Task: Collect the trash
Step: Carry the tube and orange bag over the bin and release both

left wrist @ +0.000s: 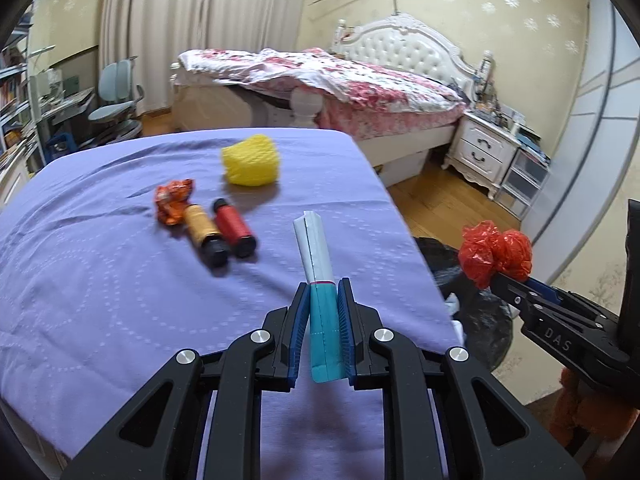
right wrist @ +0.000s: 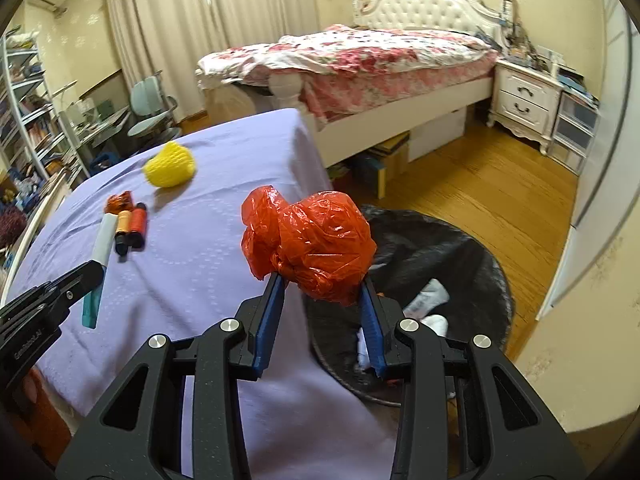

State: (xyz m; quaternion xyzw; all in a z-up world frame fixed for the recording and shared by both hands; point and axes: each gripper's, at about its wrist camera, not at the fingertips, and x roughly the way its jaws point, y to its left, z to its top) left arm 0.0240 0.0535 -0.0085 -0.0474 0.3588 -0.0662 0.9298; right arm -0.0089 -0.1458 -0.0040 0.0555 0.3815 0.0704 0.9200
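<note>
While clamped, red bag between right gripper pads

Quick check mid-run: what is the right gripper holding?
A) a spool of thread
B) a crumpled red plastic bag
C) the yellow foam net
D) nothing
B: the right gripper is clamped on the crumpled red plastic bag, near the black trash bag, while the yellow foam net lies on the table.

Soft curtain-filtered daylight; fisheye-bent edges, dark vignetted corners, slight blur.
</note>
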